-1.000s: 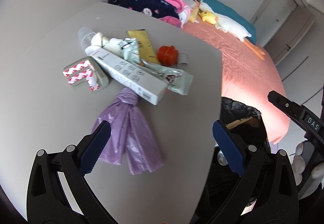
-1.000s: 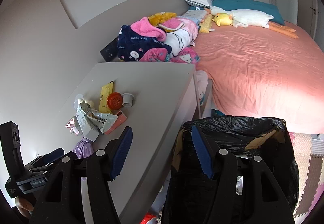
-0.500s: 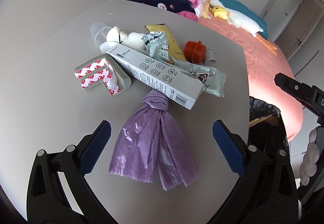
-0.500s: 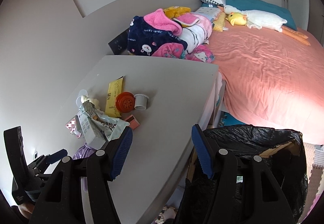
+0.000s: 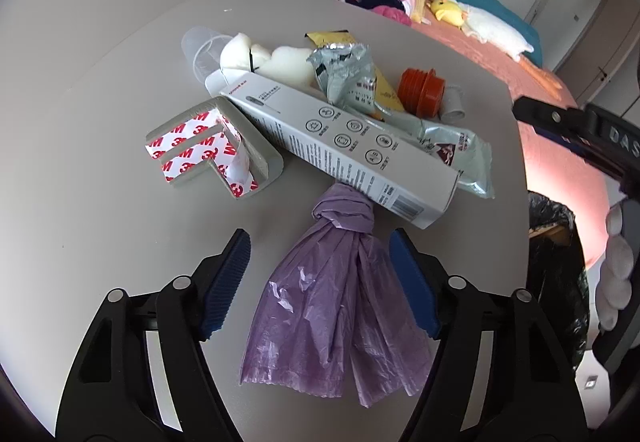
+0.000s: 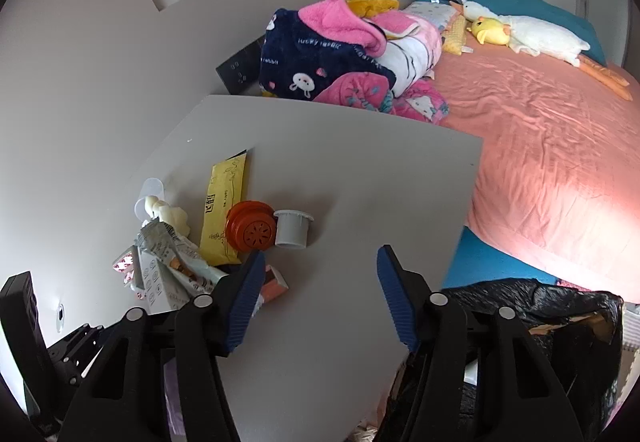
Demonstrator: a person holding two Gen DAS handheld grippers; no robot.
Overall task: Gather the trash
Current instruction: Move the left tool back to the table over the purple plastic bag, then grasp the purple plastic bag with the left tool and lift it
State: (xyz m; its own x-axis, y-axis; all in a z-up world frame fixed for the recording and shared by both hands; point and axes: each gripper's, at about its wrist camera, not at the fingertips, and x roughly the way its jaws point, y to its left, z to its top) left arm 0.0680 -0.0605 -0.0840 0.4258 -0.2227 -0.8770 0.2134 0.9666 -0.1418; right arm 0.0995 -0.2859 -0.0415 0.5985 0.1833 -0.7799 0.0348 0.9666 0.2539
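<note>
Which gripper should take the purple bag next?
Left. The purple bag lies between the left gripper's closing jaws; the right gripper hovers over bare table, nothing between its jaws.

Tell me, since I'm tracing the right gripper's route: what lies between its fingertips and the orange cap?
In the right wrist view, mostly bare grey table separates the right gripper from the orange cap. A grey cup lies just beside the cap.

On the tabletop [image 5: 100, 202], the knotted bag [image 5: 336, 306] lies nearest, its knot under the long box [image 5: 340, 146] (wrappers piled behind); the bed [image 6: 552, 162] lies beyond.
</note>
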